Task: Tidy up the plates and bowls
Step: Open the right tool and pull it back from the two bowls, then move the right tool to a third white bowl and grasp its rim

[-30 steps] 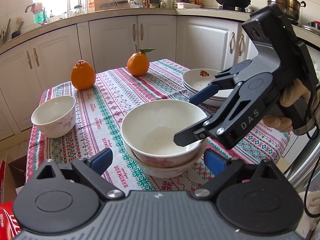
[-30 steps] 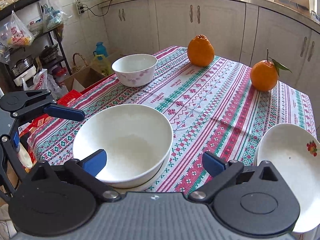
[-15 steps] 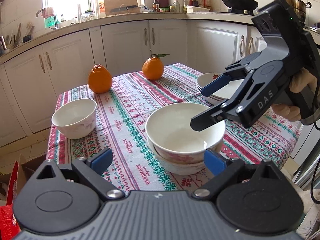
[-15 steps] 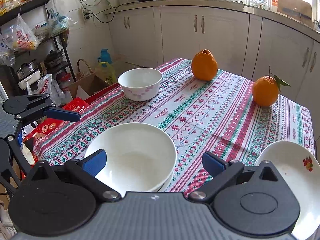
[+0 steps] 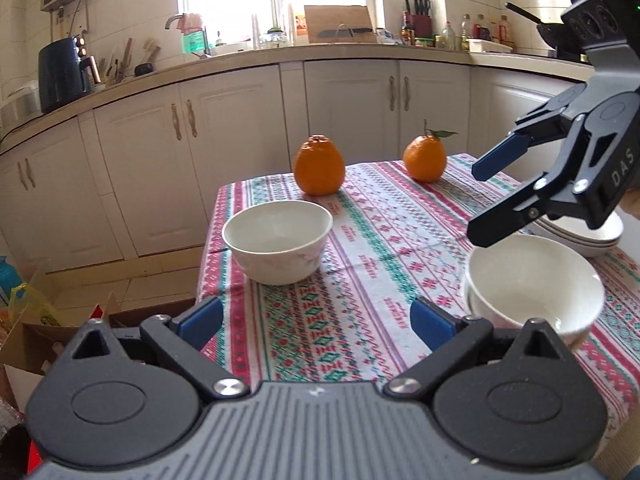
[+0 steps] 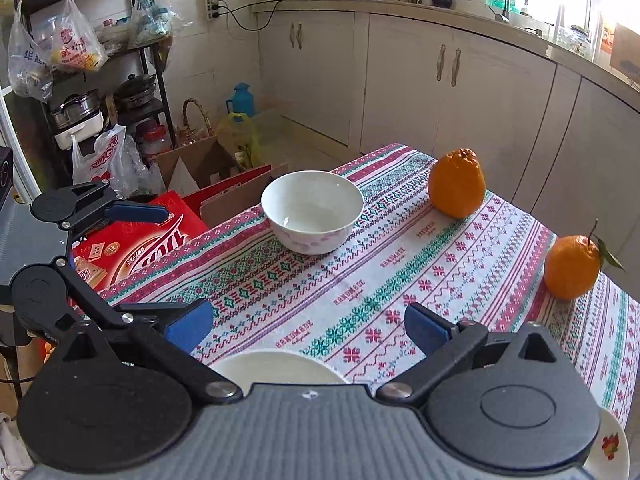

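Bowls (image 5: 534,286) stacked by 2 sit half-hidden behind the open, empty left hand-held gripper (image 5: 316,318); right hand-held gripper (image 6: 308,326) likewise open.

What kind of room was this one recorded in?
A home kitchen, most likely. Cabinets run under a counter holding a knife block and bottles, a sink tap sits by the window, and bowls and oranges stand on a table with a patterned cloth.

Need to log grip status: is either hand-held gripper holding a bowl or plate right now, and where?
Nothing is held. The left hand-held gripper and the right hand-held gripper both stand open with only tablecloth between them.
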`<action>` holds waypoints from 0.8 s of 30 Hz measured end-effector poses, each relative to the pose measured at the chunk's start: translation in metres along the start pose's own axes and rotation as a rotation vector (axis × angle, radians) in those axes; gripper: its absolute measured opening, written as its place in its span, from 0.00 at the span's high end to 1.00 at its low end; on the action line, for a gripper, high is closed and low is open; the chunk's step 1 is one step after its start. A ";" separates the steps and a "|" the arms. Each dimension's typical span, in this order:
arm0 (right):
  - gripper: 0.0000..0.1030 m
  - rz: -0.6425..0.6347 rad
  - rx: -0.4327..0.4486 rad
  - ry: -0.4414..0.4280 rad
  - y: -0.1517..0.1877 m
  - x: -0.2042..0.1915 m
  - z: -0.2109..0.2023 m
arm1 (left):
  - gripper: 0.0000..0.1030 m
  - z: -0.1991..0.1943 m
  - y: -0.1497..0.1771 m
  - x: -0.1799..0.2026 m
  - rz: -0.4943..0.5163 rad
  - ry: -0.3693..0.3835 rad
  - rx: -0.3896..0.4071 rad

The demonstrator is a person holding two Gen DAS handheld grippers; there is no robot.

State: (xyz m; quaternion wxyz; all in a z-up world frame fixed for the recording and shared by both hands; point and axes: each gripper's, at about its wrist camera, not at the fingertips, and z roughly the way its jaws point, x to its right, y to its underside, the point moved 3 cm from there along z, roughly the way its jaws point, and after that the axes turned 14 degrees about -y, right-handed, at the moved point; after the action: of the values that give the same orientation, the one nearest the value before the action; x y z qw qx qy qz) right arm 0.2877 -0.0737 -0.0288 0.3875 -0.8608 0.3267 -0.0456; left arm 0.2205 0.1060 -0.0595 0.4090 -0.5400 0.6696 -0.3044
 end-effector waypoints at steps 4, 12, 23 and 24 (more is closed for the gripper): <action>0.00 0.010 -0.010 -0.030 -0.024 0.016 0.017 | 0.03 0.027 -0.008 -0.007 -0.001 -0.028 0.008; 0.00 -0.018 -0.084 -0.071 -0.060 0.041 0.066 | 0.03 0.077 -0.012 -0.005 0.025 -0.023 -0.031; 0.11 0.007 -0.153 -0.133 -0.089 0.080 0.133 | 0.07 0.111 -0.017 -0.001 0.015 -0.045 -0.040; 0.12 0.011 -0.153 -0.137 -0.089 0.082 0.136 | 0.08 0.112 -0.017 0.000 0.013 -0.041 -0.039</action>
State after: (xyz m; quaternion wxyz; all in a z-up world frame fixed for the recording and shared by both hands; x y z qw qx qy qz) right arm 0.4440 0.0071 -0.0759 0.3421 -0.8873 0.3067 0.0406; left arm 0.3269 0.1060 -0.0984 0.4142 -0.5497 0.6703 -0.2774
